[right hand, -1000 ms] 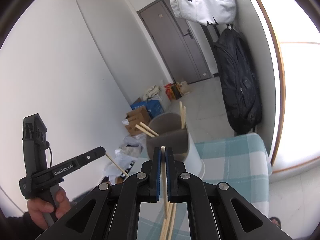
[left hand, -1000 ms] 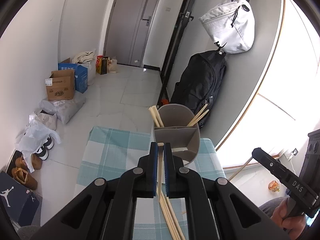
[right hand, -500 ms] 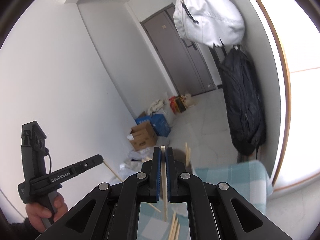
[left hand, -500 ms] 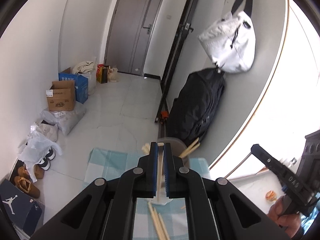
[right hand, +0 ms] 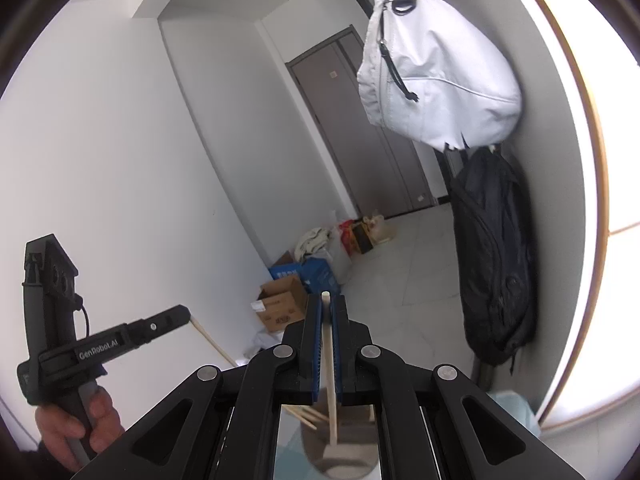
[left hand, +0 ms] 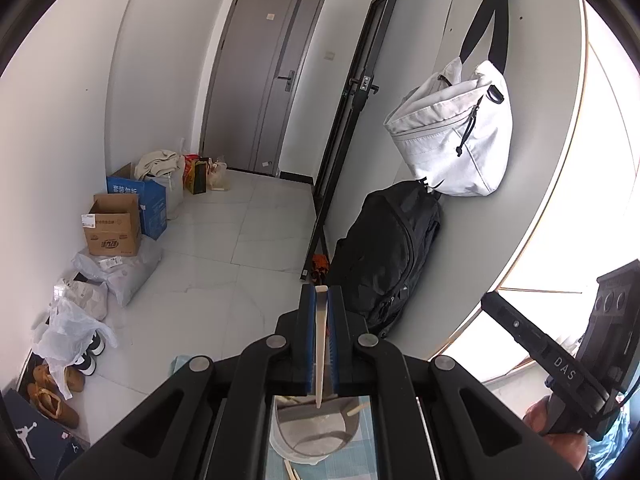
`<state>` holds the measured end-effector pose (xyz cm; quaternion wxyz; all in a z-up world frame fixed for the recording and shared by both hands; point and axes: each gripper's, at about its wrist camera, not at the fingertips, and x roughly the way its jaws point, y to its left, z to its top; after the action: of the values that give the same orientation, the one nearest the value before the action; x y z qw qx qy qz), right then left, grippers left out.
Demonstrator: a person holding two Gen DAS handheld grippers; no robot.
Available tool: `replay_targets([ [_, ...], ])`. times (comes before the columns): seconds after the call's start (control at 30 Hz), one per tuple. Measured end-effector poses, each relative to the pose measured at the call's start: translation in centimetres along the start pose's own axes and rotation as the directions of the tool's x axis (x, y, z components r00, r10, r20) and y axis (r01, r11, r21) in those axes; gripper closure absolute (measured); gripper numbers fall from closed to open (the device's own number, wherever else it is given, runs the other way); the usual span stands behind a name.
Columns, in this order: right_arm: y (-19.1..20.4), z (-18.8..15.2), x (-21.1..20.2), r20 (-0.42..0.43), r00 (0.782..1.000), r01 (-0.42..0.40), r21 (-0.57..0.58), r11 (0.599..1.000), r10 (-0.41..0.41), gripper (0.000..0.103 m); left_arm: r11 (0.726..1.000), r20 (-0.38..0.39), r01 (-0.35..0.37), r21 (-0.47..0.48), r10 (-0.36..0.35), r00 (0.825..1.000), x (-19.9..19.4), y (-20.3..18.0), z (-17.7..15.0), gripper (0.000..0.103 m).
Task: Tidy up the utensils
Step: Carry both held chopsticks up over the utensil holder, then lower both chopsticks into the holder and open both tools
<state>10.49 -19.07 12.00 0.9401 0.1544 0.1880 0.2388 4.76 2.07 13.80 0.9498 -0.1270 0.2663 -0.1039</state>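
My left gripper is shut on a pale wooden chopstick that hangs down over the grey utensil holder, its lower tip just above the opening. My right gripper is shut on another chopstick whose lower end reaches into the same holder. More chopsticks lean inside the holder. Loose chopsticks lie on the checked cloth beside it. The other gripper shows at each view's edge, the right one in the left view and the left one in the right view.
The holder stands on a blue-and-white checked cloth. A black backpack and a white bag hang on the wall beyond. Cardboard boxes, plastic bags and shoes lie on the tiled floor by the grey door.
Both grippers have risen and tilted up, each lifting its chopstick off the table to hang over the holder; the holder has dropped to the bottom of both views.
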Motion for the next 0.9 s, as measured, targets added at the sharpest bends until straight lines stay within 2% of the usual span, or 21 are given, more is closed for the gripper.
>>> replay_targets([
  [0.2,0.9,0.8,2.1,-0.008,1.000,0.019,-0.073,0.997,-0.020,0.099,1.000,-0.016,-0.002,-0.006,0.002,1.000,1.6,0.4,0.8,0.101],
  [0.4,1.5,0.0,4.6,-0.042,0.998,0.030,-0.134,0.991,-0.036,0.099,0.999,-0.047,0.001,-0.036,-0.003,0.999,3.6,1.4,0.3,0.101],
  [0.63,0.6,-1.4,7.1,-0.093,0.995,0.035,-0.140,0.990,-0.048,0.099,0.997,-0.085,-0.009,-0.079,0.003,0.996,6.1,2.8,-0.9,0.101],
  [0.9,0.5,-3.0,9.0,-0.171,0.984,0.016,-0.175,0.985,-0.047,0.099,0.995,-0.162,0.023,-0.098,-0.038,0.986,8.0,3.6,-2.2,0.101],
])
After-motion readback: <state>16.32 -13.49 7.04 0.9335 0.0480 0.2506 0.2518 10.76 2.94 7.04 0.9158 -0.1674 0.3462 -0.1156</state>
